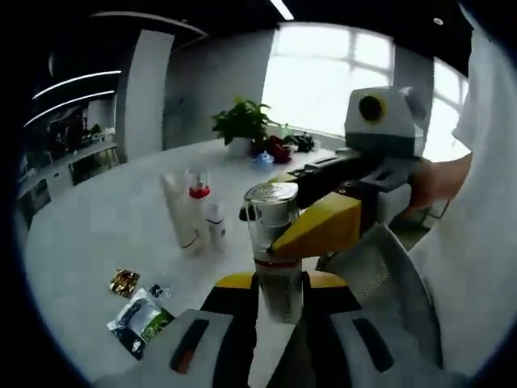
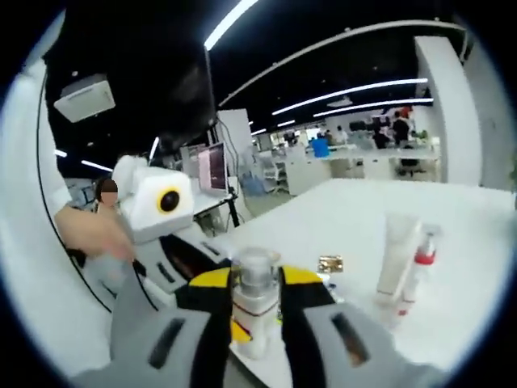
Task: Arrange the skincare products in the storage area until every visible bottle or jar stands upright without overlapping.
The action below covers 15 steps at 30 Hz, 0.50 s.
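A clear bottle (image 1: 273,242) with a silvery cap stands upright above the white table (image 1: 97,234), held by both grippers at once. My left gripper (image 1: 279,284) is shut on its lower body, yellow tips on either side. The right gripper (image 1: 300,230) comes in from the right and clamps the bottle just under the cap. In the right gripper view the same bottle (image 2: 255,311) sits between my right gripper's (image 2: 256,281) yellow tips, with the left gripper (image 2: 239,330) reaching in from the left. A white tube (image 1: 179,212), a red-collared bottle (image 1: 199,192) and a small white bottle (image 1: 216,223) stand together on the table.
A gold packet (image 1: 123,282), a small sachet (image 1: 159,291) and a green-and-silver sachet (image 1: 141,322) lie near the table's front. A potted plant (image 1: 242,123) and red items (image 1: 279,149) sit at the far edge. The tube (image 2: 396,250) and red-collared bottle (image 2: 420,263) stand right of my jaws.
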Tool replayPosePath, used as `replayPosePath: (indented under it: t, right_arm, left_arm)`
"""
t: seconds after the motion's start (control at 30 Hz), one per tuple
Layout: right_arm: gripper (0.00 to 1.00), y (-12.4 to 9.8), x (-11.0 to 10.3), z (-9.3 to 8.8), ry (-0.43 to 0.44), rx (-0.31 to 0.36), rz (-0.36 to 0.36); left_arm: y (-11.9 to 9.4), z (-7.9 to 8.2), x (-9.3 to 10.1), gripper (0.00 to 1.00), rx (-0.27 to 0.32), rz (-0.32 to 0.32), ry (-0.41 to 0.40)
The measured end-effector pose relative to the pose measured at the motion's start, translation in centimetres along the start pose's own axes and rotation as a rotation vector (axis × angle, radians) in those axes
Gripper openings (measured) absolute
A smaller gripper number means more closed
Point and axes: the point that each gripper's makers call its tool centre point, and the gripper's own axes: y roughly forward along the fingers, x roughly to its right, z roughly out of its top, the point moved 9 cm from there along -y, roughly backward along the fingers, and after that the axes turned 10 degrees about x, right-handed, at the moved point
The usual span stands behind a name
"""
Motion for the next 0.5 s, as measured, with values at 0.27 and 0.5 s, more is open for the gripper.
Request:
replayPosePath:
  t: [0.27, 0.5]
  right_arm:
    - [0.21, 0.0, 0.7, -0.7, -0.009, -0.025, -0.017]
    - [0.22, 0.5, 2.0, -1.7, -0.03, -0.057, -0.049]
  left_arm:
    - [0.7, -0.3, -0.9, 0.17, -0.047, -0.016, 0.043]
    - [2.2, -1.0, -2.1, 0.17, -0.075, -0.021, 0.055]
